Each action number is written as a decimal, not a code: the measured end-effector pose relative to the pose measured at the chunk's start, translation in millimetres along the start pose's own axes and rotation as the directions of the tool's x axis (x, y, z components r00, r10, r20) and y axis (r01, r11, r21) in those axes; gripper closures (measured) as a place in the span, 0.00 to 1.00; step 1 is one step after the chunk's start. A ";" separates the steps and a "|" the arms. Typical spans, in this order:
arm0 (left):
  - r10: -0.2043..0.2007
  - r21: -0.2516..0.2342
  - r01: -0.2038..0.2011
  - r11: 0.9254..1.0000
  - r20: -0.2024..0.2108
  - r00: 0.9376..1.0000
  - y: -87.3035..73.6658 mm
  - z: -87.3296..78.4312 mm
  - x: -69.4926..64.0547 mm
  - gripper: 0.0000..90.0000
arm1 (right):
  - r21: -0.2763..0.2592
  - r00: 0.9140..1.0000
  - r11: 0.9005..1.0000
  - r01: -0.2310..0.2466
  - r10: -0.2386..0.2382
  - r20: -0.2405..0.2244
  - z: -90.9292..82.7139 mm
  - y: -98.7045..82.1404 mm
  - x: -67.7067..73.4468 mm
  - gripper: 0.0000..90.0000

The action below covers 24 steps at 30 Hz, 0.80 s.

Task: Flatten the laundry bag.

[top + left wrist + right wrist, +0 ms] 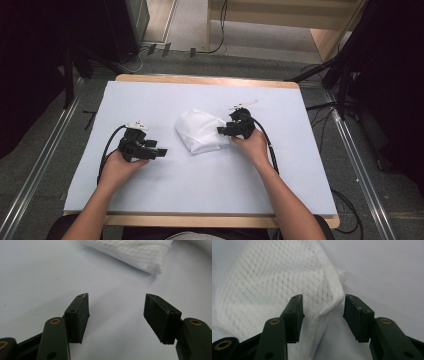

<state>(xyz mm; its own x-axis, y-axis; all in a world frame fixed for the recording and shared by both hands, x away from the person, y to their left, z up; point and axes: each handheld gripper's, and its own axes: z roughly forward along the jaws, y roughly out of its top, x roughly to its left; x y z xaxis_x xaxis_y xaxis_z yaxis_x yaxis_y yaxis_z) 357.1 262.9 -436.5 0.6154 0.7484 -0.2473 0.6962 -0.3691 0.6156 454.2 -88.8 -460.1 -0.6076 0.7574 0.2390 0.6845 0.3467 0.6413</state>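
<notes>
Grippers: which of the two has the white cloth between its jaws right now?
The right gripper: its open jaws straddle a fold of the white cloth. The left gripper is open over bare table, short of it.

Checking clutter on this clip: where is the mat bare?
Bare: the far strip of the mat behind the white cloth, and the near stretch between the forearms. Crowded mid-table: left hand-held gripper, cloth, right hand-held gripper.
</notes>
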 end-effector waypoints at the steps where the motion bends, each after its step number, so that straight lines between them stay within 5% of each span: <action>1: -0.001 -0.001 0.001 1.000 0.000 1.000 -0.2 -0.1 0.2 0.42 | 0.009 1.000 1.000 0.002 -0.002 -0.005 3.2 -2.2 -0.5 0.62; 11: 0.004 0.007 -0.004 1.000 -0.004 1.000 -0.1 0.9 -0.5 0.42 | -0.003 0.998 0.998 0.057 -0.057 0.009 0.5 -2.2 7.8 0.86; 24: -0.011 0.000 0.011 1.000 -0.009 1.000 -0.6 -2.5 4.4 0.42 | -0.045 0.996 0.996 0.081 -0.083 -0.022 -18.7 10.0 22.5 0.88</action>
<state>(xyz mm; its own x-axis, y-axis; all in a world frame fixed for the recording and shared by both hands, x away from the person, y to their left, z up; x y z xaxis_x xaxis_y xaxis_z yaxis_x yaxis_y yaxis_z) 358.5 267.8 -436.1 0.6042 0.7574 -0.2476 0.7033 -0.3608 0.6125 439.8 -78.7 -434.6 -0.6707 0.7139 0.2012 0.6137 0.3817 0.6911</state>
